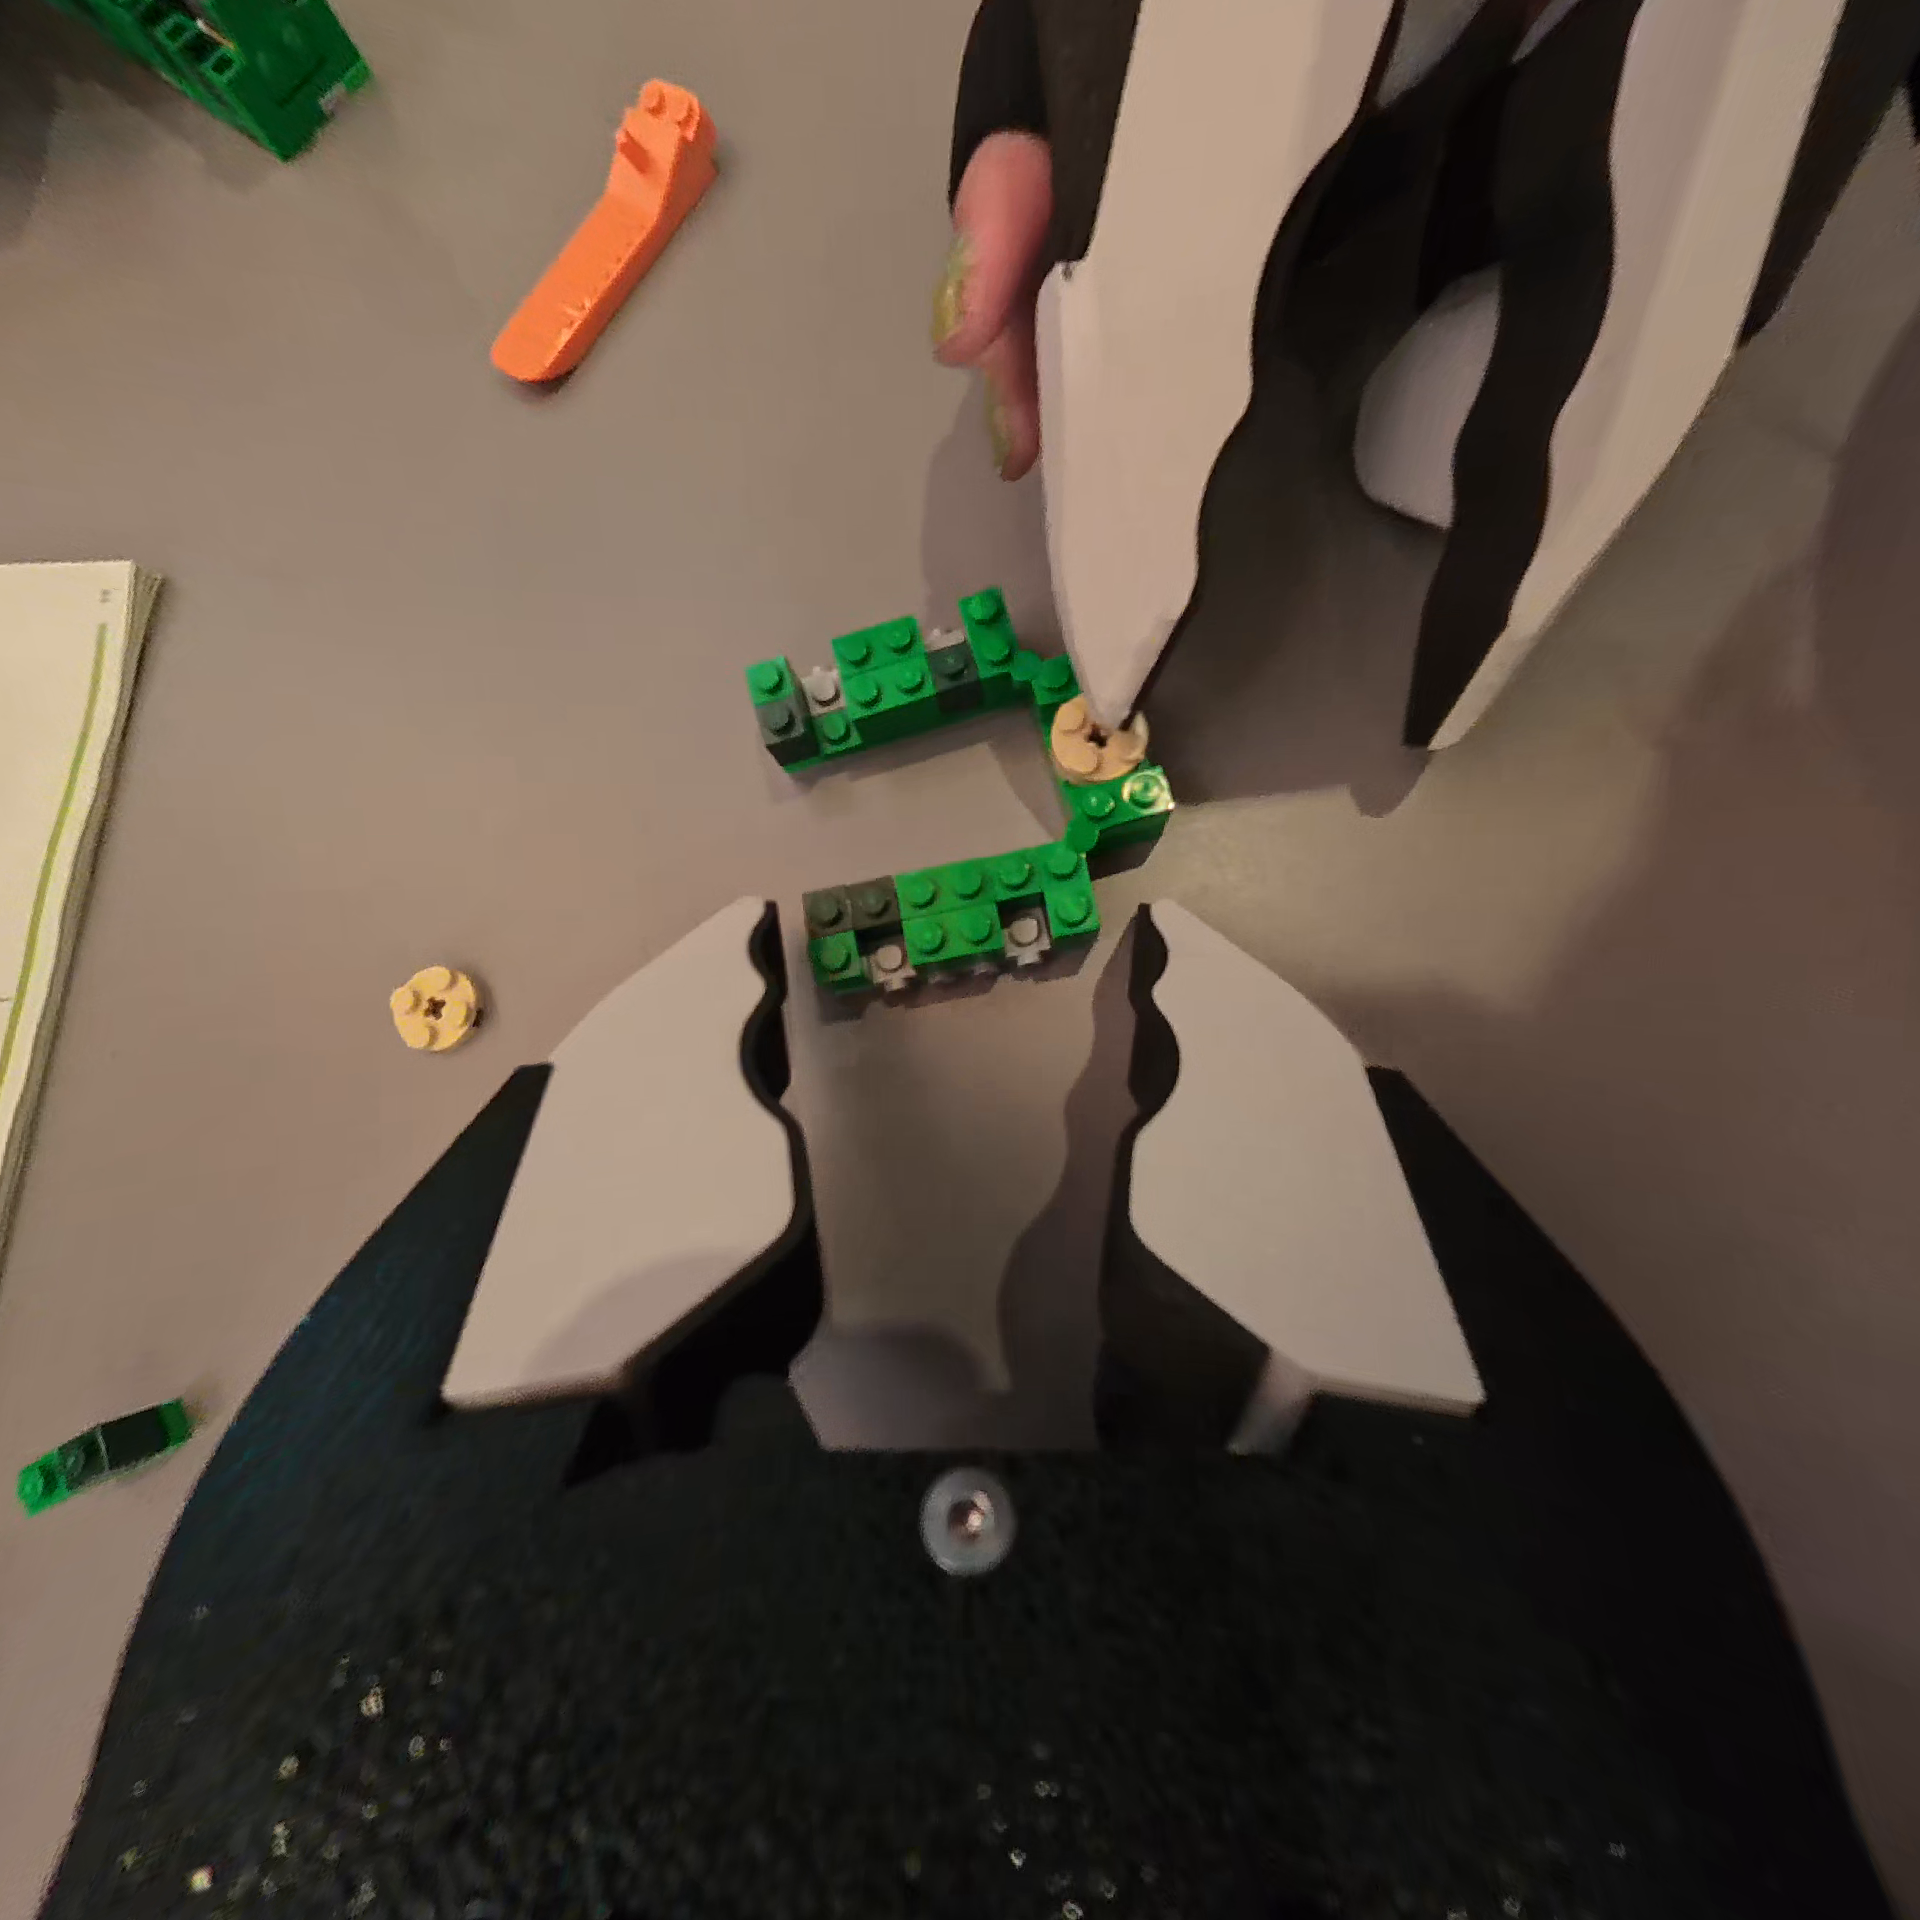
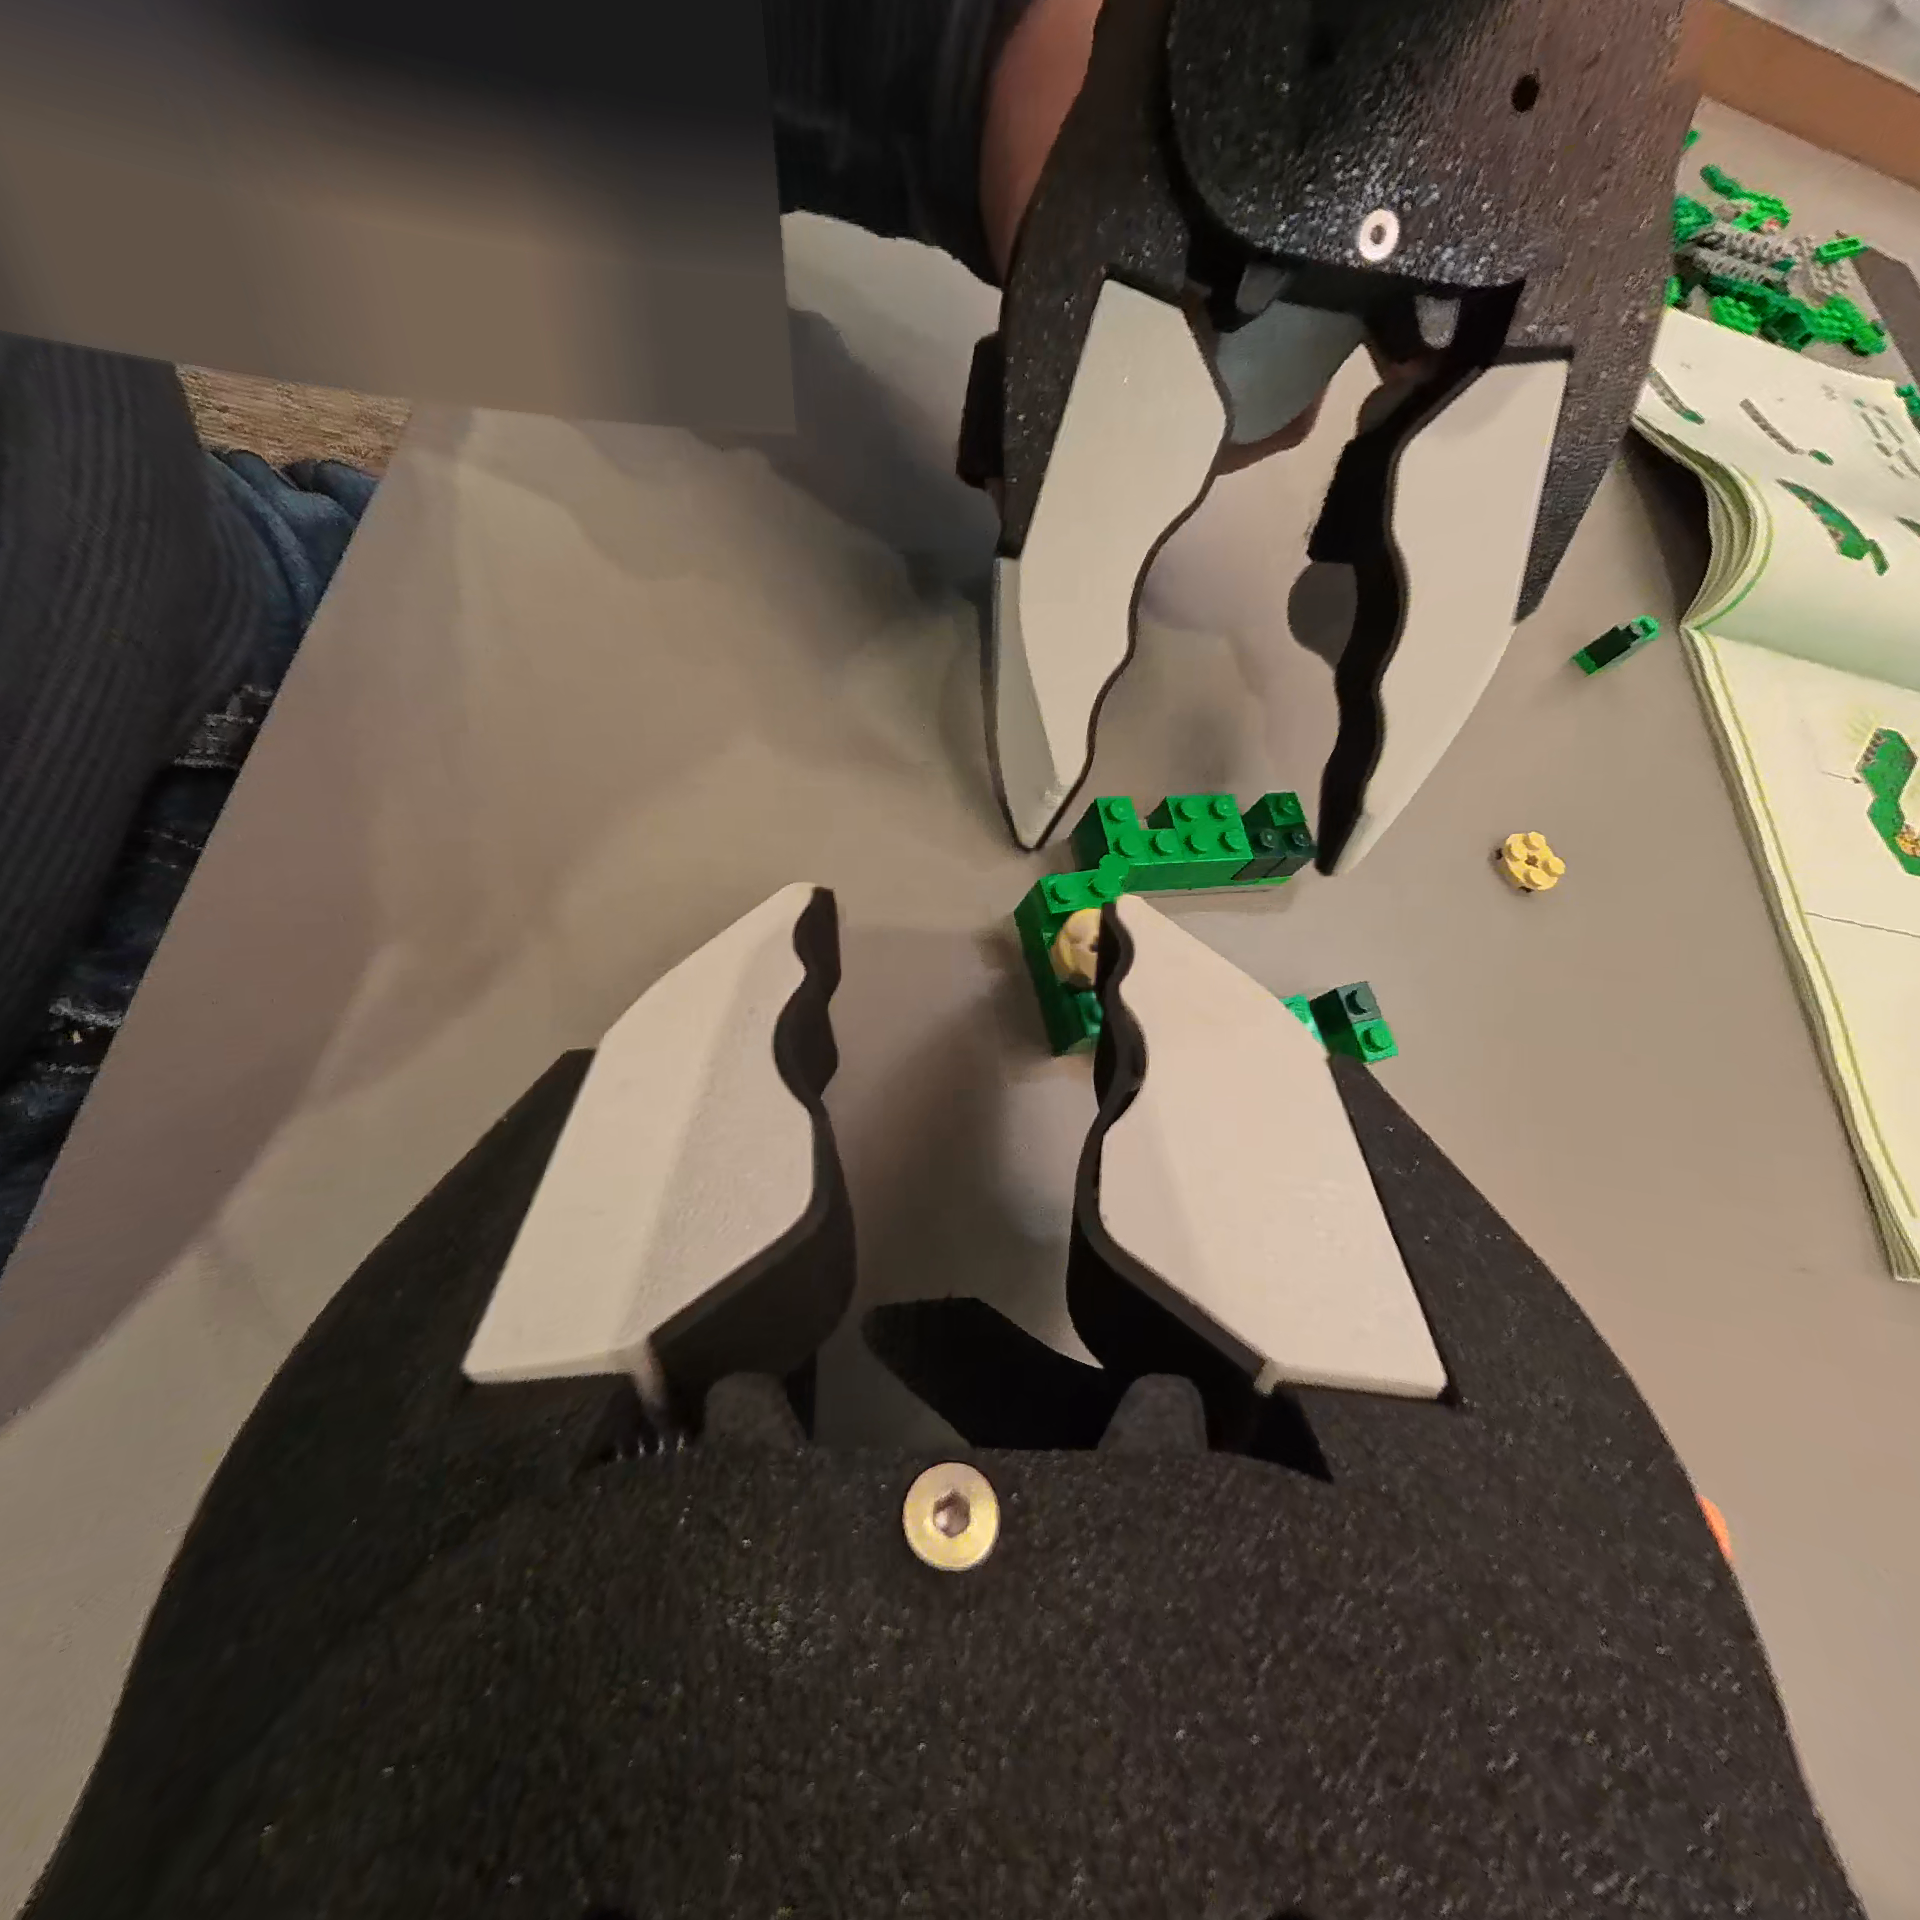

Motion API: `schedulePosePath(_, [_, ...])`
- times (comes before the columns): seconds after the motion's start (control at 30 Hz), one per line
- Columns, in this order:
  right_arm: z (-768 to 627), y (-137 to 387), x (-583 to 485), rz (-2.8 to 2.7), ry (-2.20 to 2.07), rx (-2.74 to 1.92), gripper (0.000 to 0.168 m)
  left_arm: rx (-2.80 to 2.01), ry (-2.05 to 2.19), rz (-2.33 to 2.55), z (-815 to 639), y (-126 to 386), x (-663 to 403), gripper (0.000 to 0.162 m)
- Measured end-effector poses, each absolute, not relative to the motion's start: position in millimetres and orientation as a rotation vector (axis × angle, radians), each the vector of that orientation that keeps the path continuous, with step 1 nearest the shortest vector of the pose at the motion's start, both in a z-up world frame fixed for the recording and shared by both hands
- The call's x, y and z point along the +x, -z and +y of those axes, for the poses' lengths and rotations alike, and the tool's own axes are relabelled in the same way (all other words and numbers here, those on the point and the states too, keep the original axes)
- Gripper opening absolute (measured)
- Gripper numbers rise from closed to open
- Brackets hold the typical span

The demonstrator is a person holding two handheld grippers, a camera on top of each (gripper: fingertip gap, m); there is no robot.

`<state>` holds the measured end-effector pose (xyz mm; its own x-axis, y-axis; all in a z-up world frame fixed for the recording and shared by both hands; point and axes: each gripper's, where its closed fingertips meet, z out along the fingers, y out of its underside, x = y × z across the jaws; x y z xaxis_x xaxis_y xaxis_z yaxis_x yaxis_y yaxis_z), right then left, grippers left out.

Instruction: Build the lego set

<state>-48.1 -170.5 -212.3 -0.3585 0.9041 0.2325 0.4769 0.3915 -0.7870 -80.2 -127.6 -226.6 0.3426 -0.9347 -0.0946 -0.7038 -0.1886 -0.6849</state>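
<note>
I can read no writing anywhere. The only thing bearing print is the instruction booklet [image 1: 52, 831], lying well off to the left of my left gripper [image 1: 956, 909]. There I see one tiny mark near the page's top corner, too small to make out. Seen from my right gripper [image 2: 968, 899], the same booklet [image 2: 1787, 727] lies open ahead and to the right, its pages showing printed brick diagrams and small marks, all too blurred to read.
</note>
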Motion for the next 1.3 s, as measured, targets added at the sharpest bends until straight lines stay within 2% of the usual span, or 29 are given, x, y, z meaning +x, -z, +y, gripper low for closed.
schedulePosePath(0.1, [-164, 215, -51, -1.966, -0.773, -1.221, 0.051, -1.955, 0.464, 1.443, -128, 227, -78, 0.055])
schedulePosePath(0.27, [-161, 217, -55, -1.988, -0.75, -1.268, 0.057, -1.956, 0.471, 1.457, -128, 227, -76, 0.053])
schedulePosePath(0.37, [-158, 221, -56, -2.015, -0.68, -1.284, 0.048, -1.962, 0.466, 1.461, -128, 227, -76, 0.053])
schedulePosePath(0.47, [-146, 223, -58, -1.982, -0.515, -1.288, 0.023, -1.981, 0.443, 1.451, -127, 227, -77, 0.053])
schedulePosePath(1.1, [-147, 223, -58, -1.975, -0.486, -1.281, 0.021, -2.023, 0.421, 1.431, -129, 227, -78, 0.053])
schedulePosePath(1.3, [-144, 223, -58, -1.96, -0.463, -1.283, 0.021, -2.023, 0.478, 1.438, -132, 224, -80, 0.079])
